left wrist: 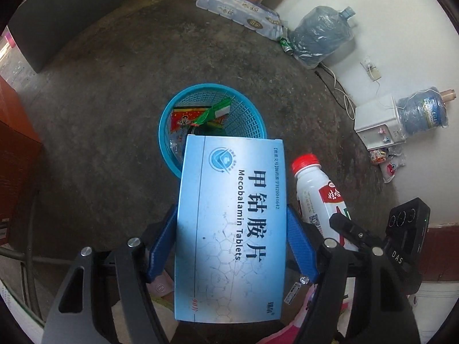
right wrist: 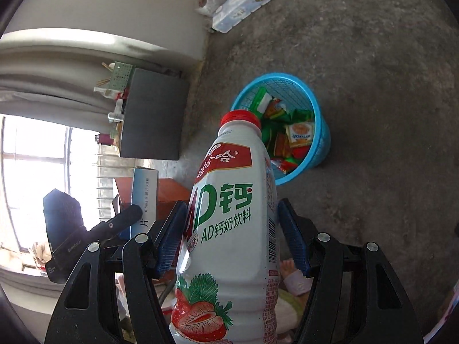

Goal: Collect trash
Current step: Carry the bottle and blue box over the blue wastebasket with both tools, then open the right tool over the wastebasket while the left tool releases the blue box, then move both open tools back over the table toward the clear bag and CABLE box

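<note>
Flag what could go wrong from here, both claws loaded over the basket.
1. The left claw grips the wide Mecobalamin tablet box near its middle; the blue mesh basket is narrow and already holds wrappers, so the box may catch the rim.
2. The right claw holds the AD calcium milk bottle close beside the box; releasing together risks a collision.

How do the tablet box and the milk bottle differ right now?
The tablet box is flat, rectangular and pale blue; the milk bottle is rounded, white, with a red cap. The box sits in the left claw, the bottle in the right claw. Both are clamped between blue pads and point toward the blue basket that holds wrappers.
</note>
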The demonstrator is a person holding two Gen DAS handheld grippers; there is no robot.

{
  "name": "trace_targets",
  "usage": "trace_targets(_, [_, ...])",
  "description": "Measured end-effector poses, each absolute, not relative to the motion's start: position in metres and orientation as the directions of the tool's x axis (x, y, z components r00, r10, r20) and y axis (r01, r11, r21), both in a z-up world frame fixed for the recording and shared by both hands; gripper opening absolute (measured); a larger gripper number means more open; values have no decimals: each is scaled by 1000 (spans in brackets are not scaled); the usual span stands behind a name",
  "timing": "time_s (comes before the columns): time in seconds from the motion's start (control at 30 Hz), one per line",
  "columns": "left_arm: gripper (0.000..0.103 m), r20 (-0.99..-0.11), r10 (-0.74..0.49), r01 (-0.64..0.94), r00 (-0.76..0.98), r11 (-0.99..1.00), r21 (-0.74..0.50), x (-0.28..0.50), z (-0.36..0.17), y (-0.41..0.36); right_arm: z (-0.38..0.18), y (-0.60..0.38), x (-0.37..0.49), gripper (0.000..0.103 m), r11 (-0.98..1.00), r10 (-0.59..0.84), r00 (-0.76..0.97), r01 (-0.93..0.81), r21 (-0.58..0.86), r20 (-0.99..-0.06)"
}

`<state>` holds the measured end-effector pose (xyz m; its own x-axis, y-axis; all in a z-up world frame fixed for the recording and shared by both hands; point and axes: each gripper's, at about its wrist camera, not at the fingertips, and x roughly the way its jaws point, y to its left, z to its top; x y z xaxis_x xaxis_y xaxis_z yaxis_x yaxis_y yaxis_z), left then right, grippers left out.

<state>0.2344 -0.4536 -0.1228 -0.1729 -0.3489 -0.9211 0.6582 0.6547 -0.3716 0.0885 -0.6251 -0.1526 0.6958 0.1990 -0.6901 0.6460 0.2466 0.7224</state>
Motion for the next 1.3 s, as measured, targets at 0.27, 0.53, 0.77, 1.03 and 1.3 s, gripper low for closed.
trace_targets(0.27, [73, -920, -300, 593, -251, 704, -391, 265, -183, -516, -203, -673, 142, 65, 148, 231, 673, 690, 709, -703])
trace_targets(0.53, [83, -910, -366, 531, -192, 742, -410, 288, -173, -507, -262, -691, 176, 69, 144, 248, 590, 762, 632, -768])
trace_targets(0.77, [83, -906, -405, 565, -126, 721, -401, 284, -140, -472, -263, -680, 163, 67, 186, 224, 564, 776, 603, -795])
trace_targets(1.03, [83, -864, -499, 606, -58, 671, -428, 261, -67, -419, -235, -661, 124, 67, 251, 170, 576, 759, 601, -799])
trace_targets(1.3, [83, -761, -639, 646, 111, 628, -433, 221, 18, -324, -175, -624, 84, 68, 416, 76, 582, 720, 556, -810])
